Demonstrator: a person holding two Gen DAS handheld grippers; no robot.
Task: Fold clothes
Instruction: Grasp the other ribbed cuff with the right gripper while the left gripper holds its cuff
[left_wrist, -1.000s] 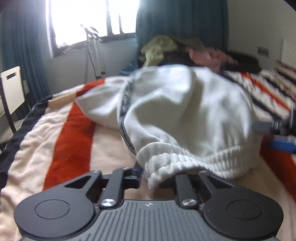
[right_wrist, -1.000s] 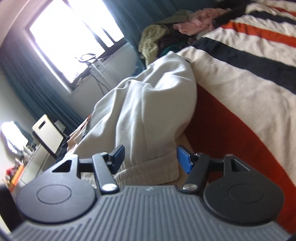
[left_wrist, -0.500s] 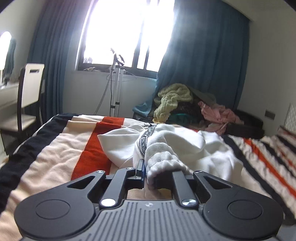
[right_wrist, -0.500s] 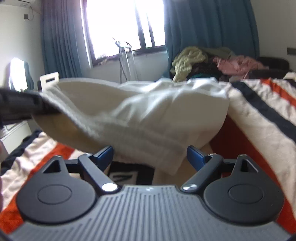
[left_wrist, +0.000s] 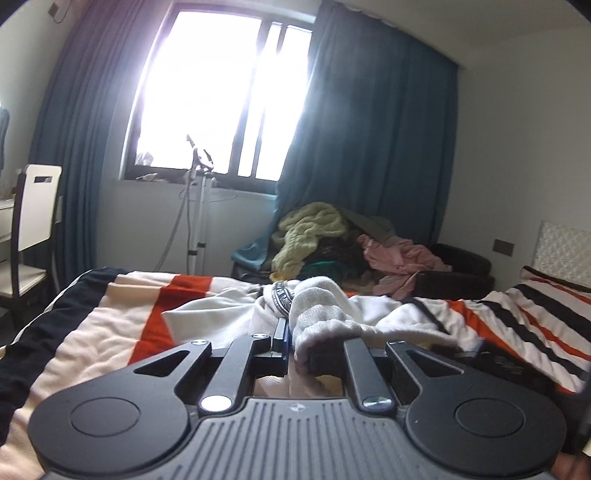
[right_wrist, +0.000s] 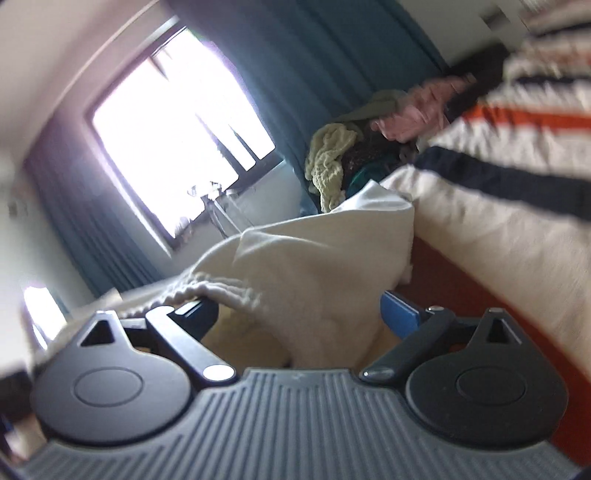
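A white sweatshirt (left_wrist: 229, 317) lies crumpled on the striped bed. My left gripper (left_wrist: 299, 343) is shut on its ribbed hem (left_wrist: 321, 321) and holds it slightly raised. In the right wrist view the same sweatshirt (right_wrist: 317, 266) drapes in front of my right gripper (right_wrist: 295, 314), which is open, with cloth lying between its blue-padded fingers (right_wrist: 400, 314). That view is tilted and blurred.
The bed has a blanket (left_wrist: 92, 332) striped in orange, cream and black. A pile of other clothes (left_wrist: 332, 243) sits at the far end under blue curtains. A white chair (left_wrist: 33, 206) stands at the left, and a stand (left_wrist: 199, 206) by the window.
The left gripper has lifted with the hem still clamped, so the room shows above the bed. The right gripper has tilted and dropped lower; the sweatshirt has sunk toward the blanket.
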